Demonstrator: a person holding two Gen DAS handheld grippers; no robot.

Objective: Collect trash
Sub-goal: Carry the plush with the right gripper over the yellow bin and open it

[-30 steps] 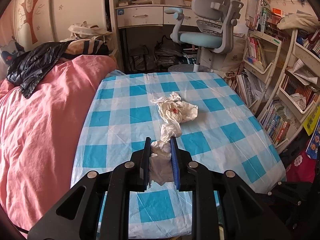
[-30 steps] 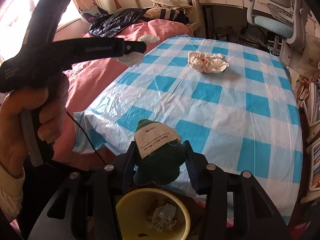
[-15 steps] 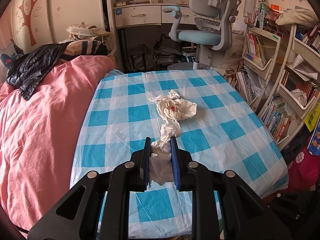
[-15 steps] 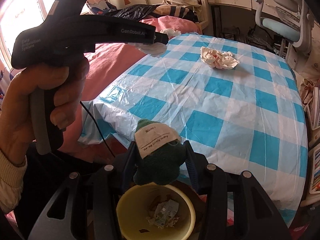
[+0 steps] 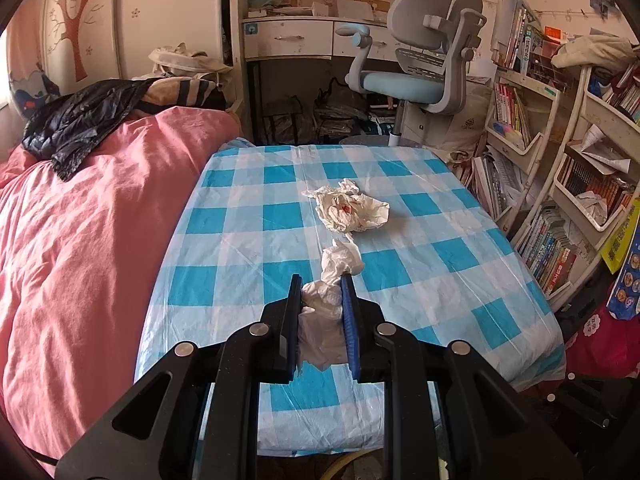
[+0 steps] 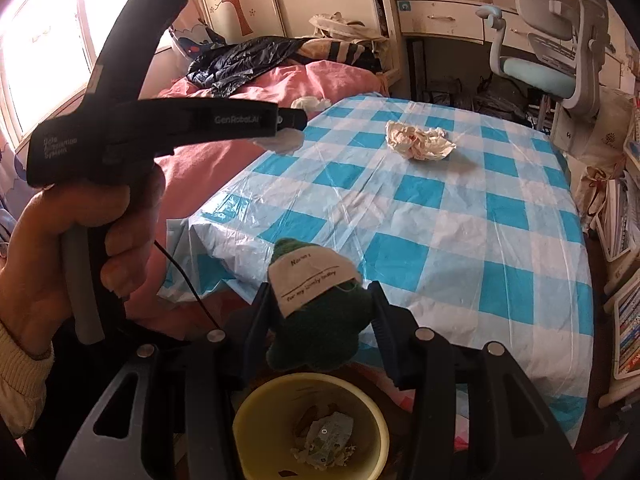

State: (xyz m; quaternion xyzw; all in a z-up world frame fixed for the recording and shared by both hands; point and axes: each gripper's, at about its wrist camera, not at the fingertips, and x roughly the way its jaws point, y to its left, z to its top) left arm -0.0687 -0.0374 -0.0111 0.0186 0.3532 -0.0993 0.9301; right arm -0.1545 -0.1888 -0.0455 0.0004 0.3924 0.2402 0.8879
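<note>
My left gripper (image 5: 321, 280) is shut on a white tissue wad (image 5: 320, 320) and holds it above the near part of the blue-checked table (image 5: 240, 216). The right wrist view shows this left gripper (image 6: 298, 122) from the side, in a hand, with the tissue (image 6: 284, 142) at its tip. A crumpled paper (image 5: 348, 210) (image 6: 420, 142) lies further along the table. My right gripper (image 6: 319, 292) is shut on a dark green cloth piece (image 6: 320, 336) with a white label. It hangs just over the yellow bin (image 6: 239, 428), which holds some scraps.
A bed with a pink cover (image 5: 88, 240) and a black jacket (image 5: 76, 120) runs along the table's left side. A grey-blue desk chair (image 5: 420, 60) and a desk stand beyond the table. Crowded bookshelves (image 5: 560, 200) line the right.
In the right wrist view the left gripper and its tissue have drifted right and lower. The bin has grown larger under the green piece. Both grips hold as before.
</note>
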